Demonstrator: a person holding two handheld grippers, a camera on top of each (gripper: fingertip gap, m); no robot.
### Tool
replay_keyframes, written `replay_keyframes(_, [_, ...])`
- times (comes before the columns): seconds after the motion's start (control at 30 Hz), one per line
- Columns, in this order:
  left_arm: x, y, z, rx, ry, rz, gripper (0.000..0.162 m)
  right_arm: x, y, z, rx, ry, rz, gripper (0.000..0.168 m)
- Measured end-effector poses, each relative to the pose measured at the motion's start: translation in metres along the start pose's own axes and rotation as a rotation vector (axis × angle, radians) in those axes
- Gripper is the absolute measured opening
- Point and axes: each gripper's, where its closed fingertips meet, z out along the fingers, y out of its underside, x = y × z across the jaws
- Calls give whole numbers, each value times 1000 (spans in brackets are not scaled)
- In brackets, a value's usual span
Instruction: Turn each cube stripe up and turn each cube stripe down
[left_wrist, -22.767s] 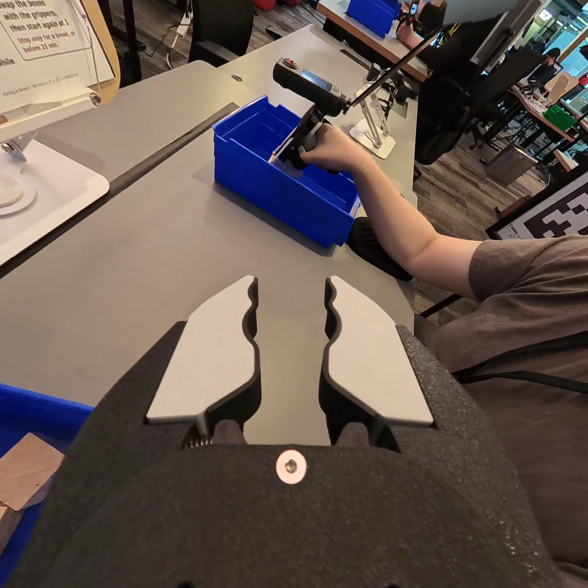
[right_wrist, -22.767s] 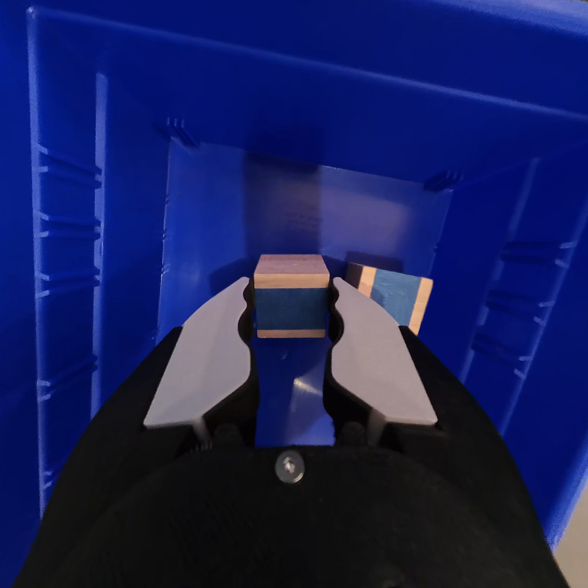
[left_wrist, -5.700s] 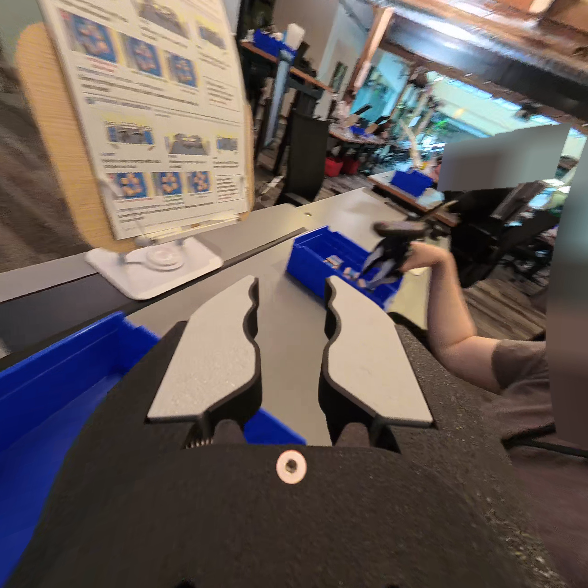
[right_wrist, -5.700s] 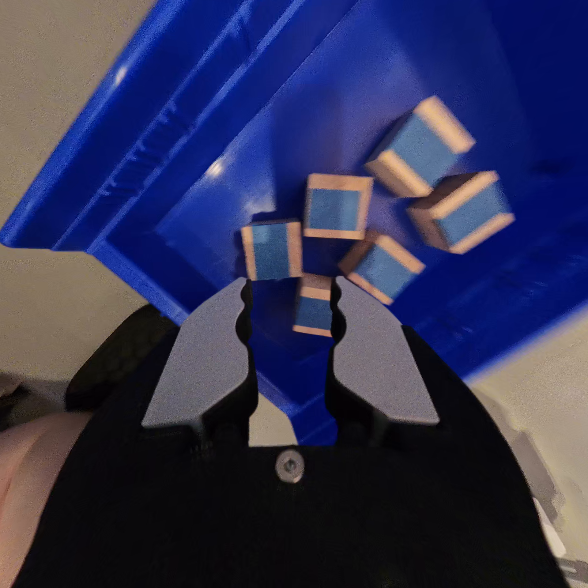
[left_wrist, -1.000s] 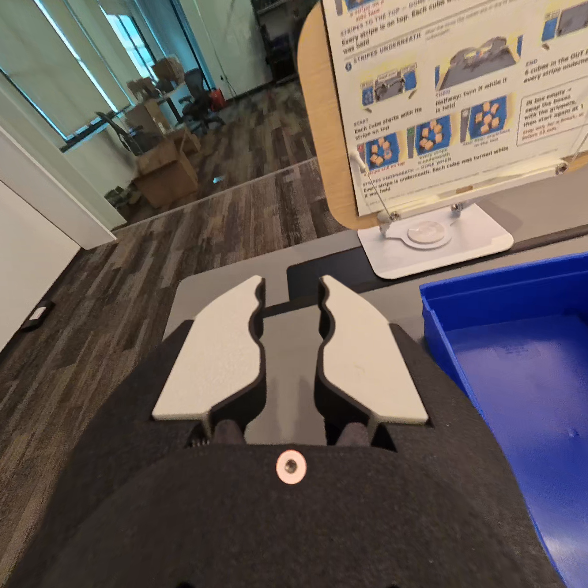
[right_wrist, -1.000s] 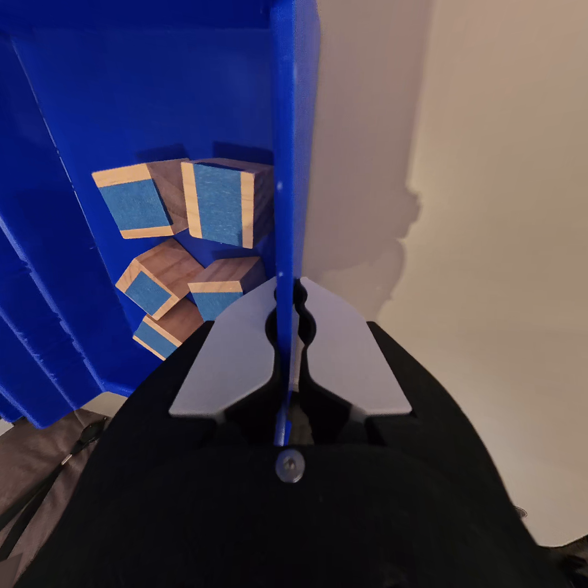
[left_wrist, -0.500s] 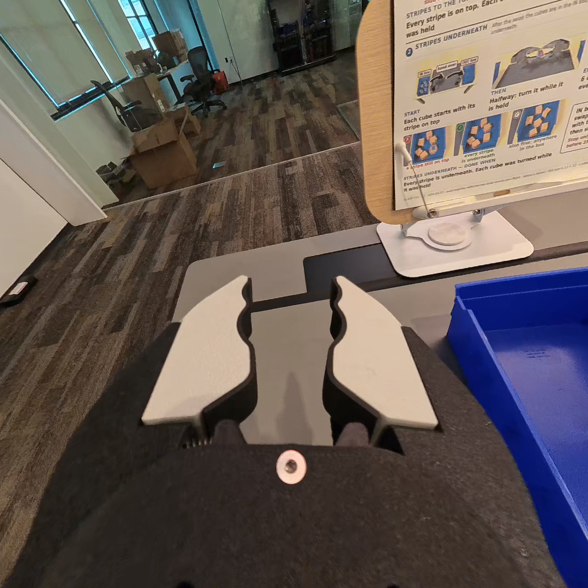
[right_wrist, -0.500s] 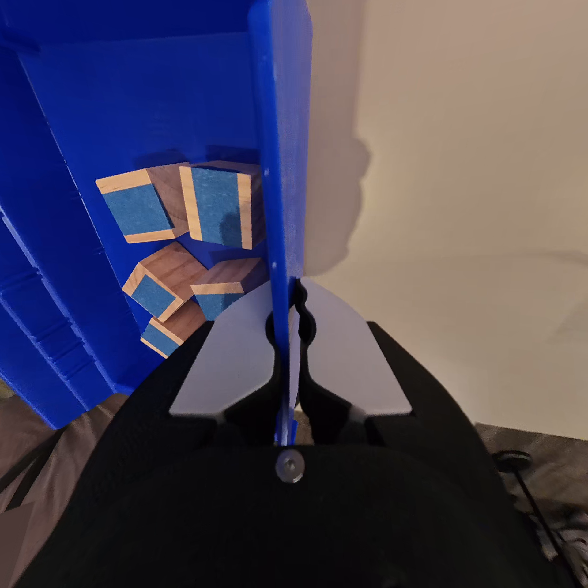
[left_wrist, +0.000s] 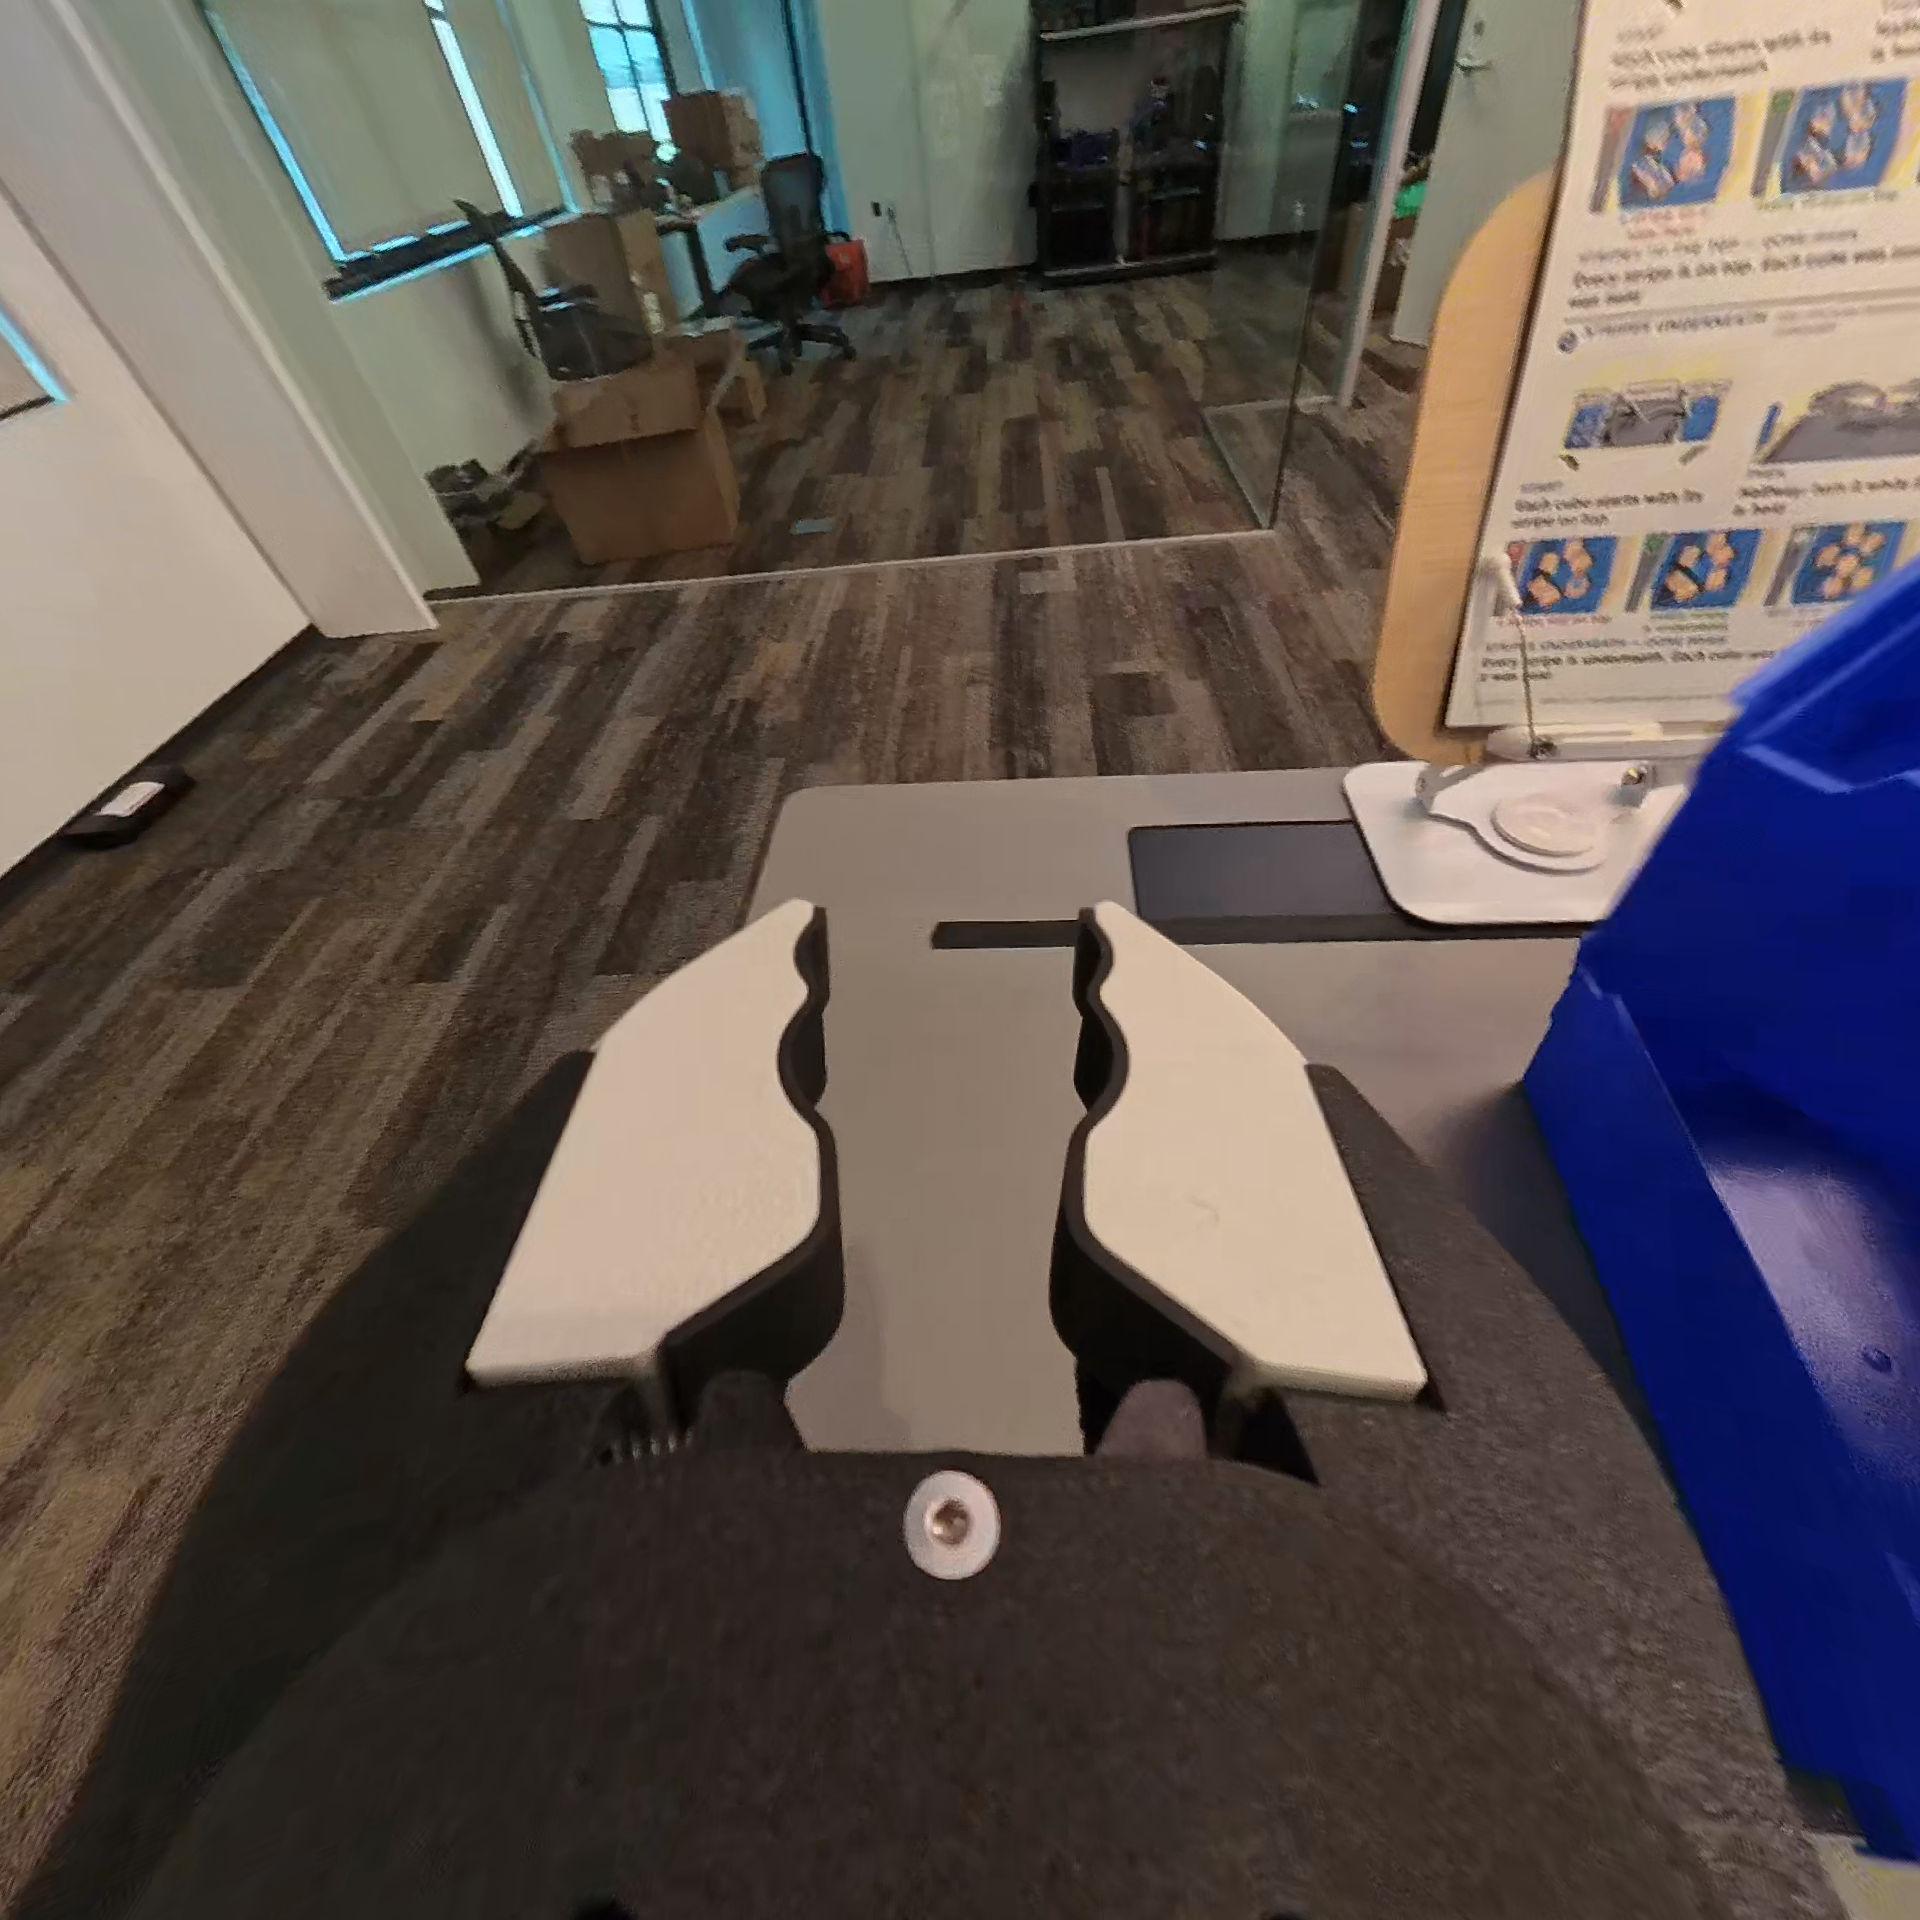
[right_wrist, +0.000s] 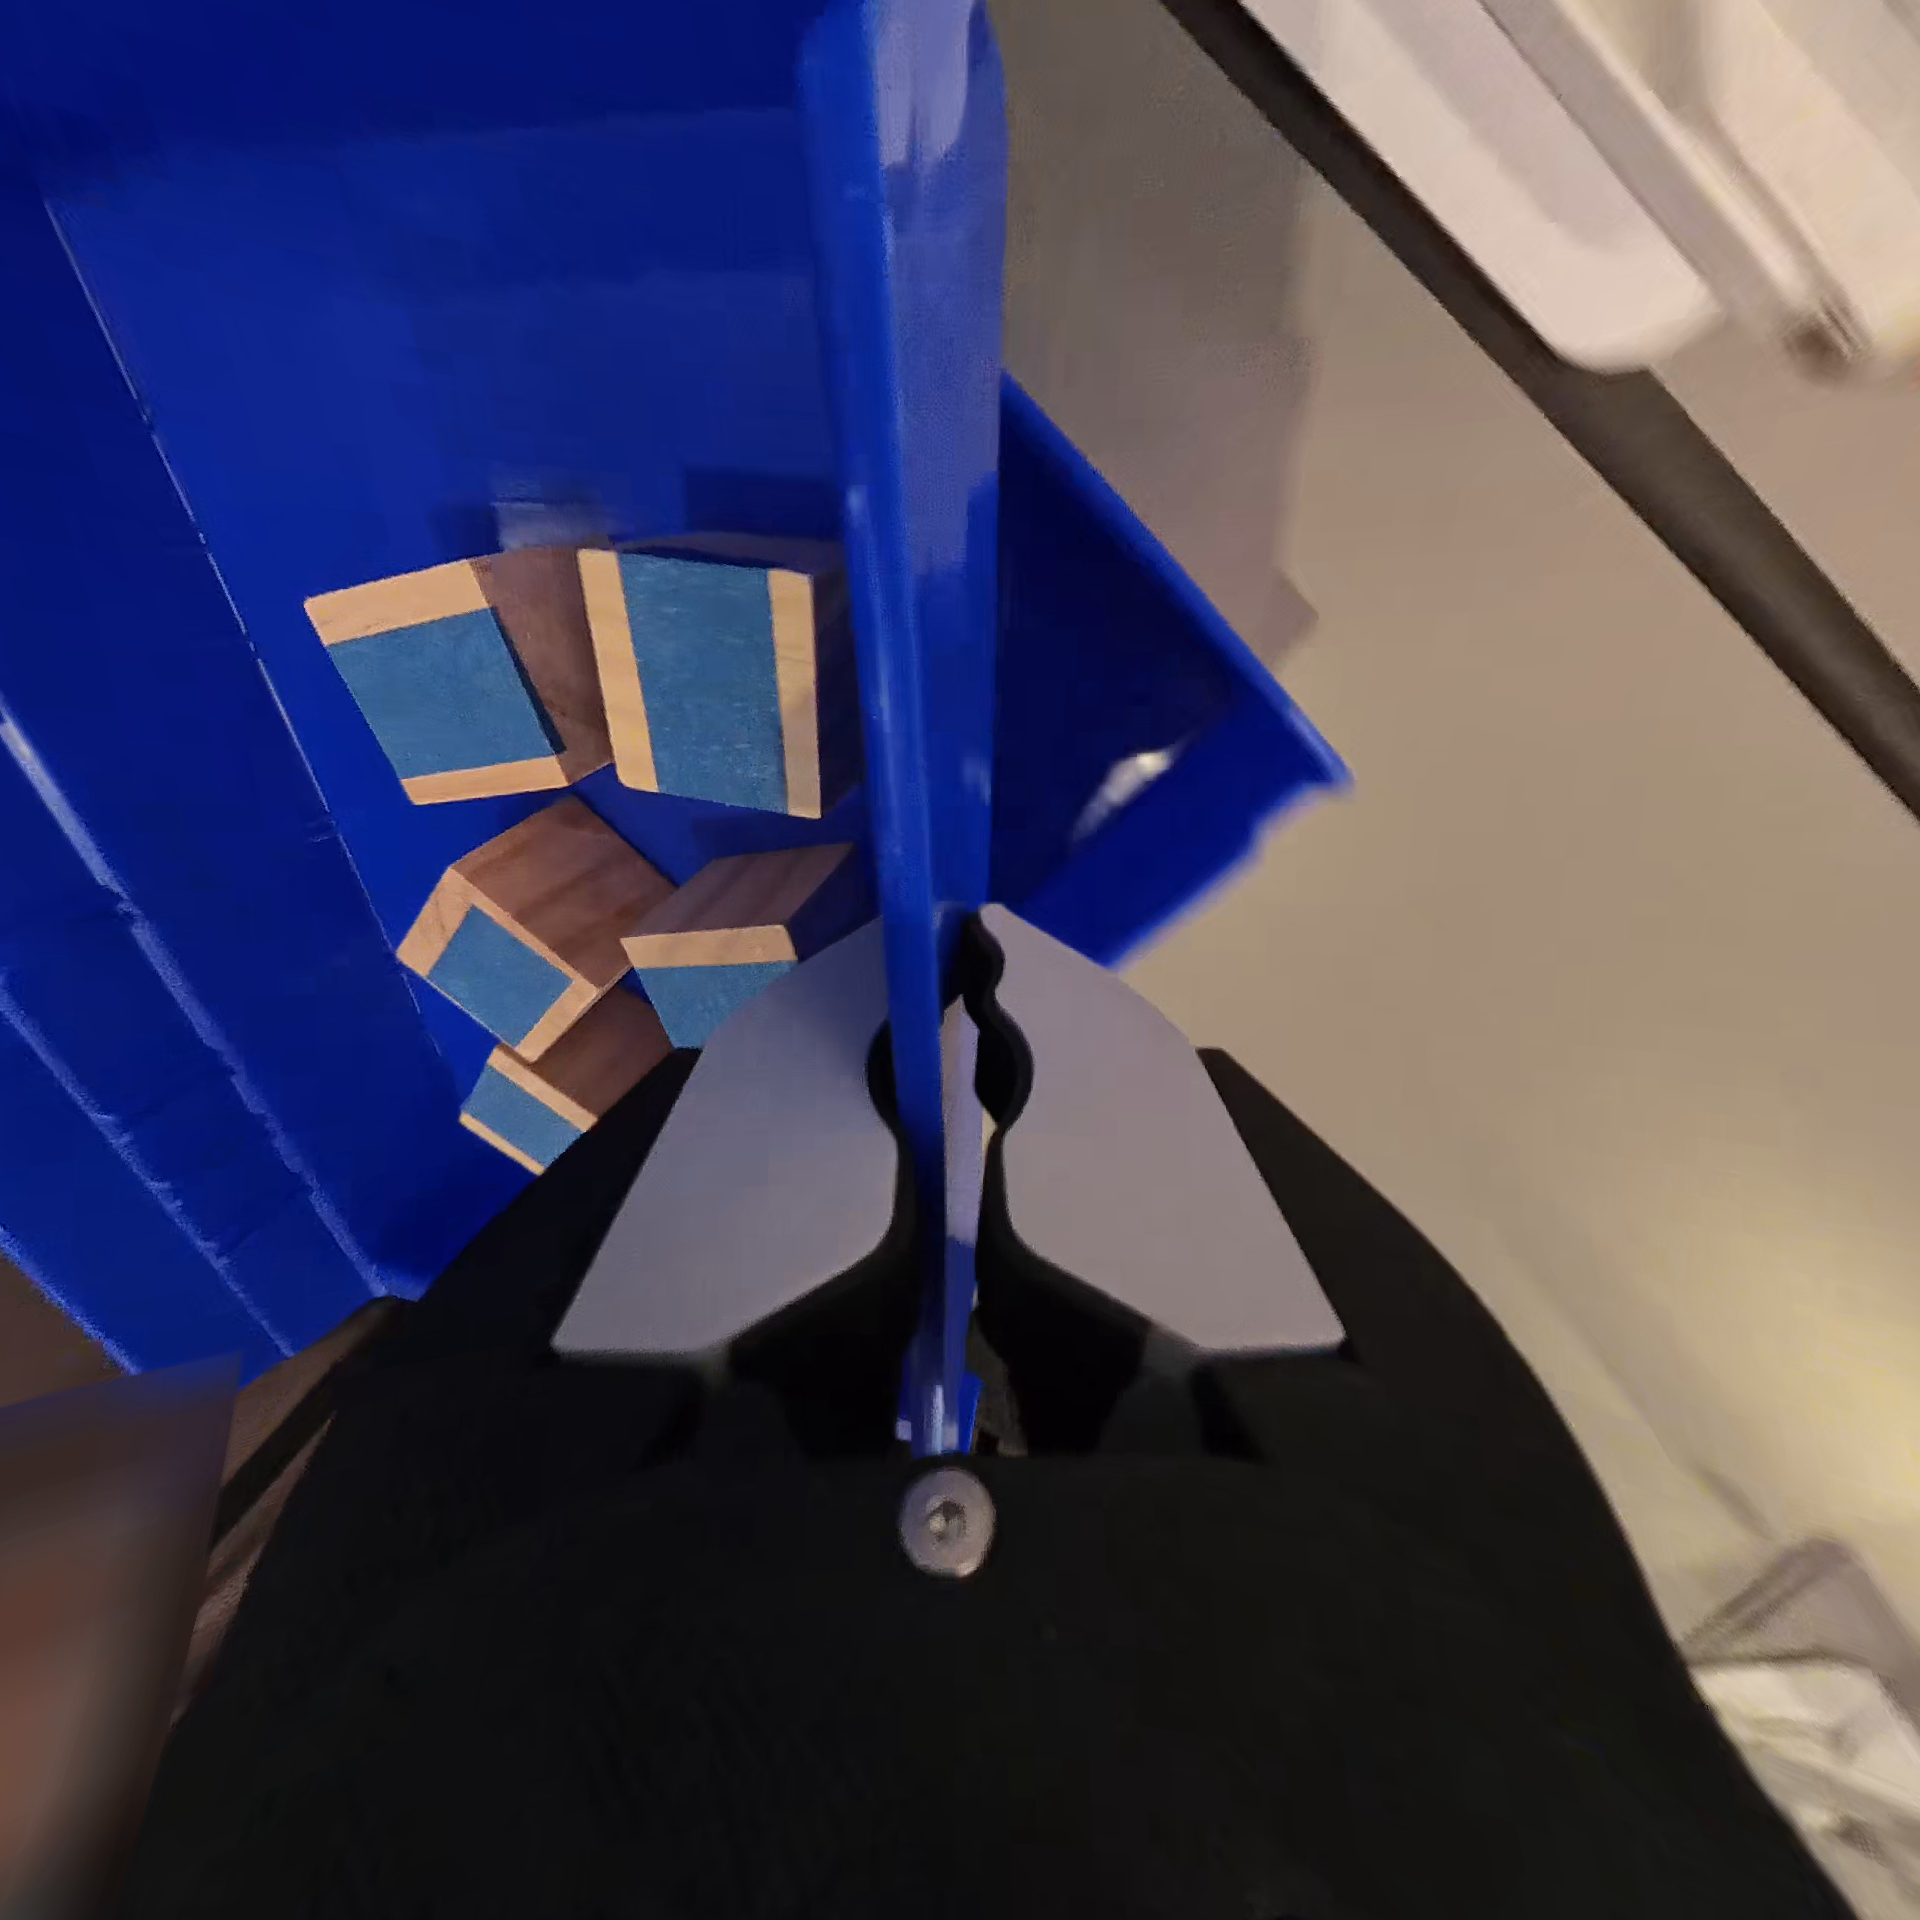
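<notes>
Right claw carrying a blue bin by its wall; left claw idle.

Right claw (right_wrist: 951, 925) is clenched on the thin side wall of the blue bin (right_wrist: 914, 436), one finger inside, one outside; the grip looks meant for lifting or shifting the whole bin, not a single cube. A second blue bin (right_wrist: 1164, 790) lies just beyond it. Five cubes (right_wrist: 582, 790) sit bunched on the bin floor near the gripped wall: pale wood, each with a broad blue stripe edged by bare wood, mostly showing toward the camera. Left claw (left_wrist: 948, 940) hangs released and empty over the grey bench (left_wrist: 935, 831), likely waiting its turn, with a blue bin's wall (left_wrist: 1766, 1039) close on its right.
</notes>
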Motion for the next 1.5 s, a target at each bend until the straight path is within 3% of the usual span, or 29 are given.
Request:
replay_keyframes(0.23, [-18, -9, -51, 117, 37, -44, 31, -127, -104, 66, -56, -104, -220, 7])
replay_keyframes(0.47, [-27, -4, -50, 84, -12, -19, 40, -205, -154, 126, -129, -98, -337, 7])
replay_keyframes(0.73, [-7, 6, -32, 15, 90, 11, 42, -219, -175, 212, -147, -68, -318, 7])
replay_keyframes(0.93, [0, 6, -27, 11, 129, 8, 42, -205, -176, 238, -154, -77, -237, 6])
replay_keyframes(1.17, [11, 11, -17, -34, 154, 39, 42, -201, -187, 232, -47, -87, -232, 14])
replay_keyframes(1.27, [16, 15, -16, -60, 164, 66, 43, -191, -197, 199, 116, -7, -286, 36])
replay_keyframes(1.33, [18, 15, -16, -63, 162, 75, 43, -182, -197, 160, 302, 78, -345, 40])
replay_keyframes(1.43, [22, 13, -18, -56, 175, 82, 43, -145, -162, 93, 551, 283, -378, 47])
replay_keyframes(1.5, [25, 12, -18, -57, 183, 90, 43, -96, -113, 68, 557, 424, -304, 61])
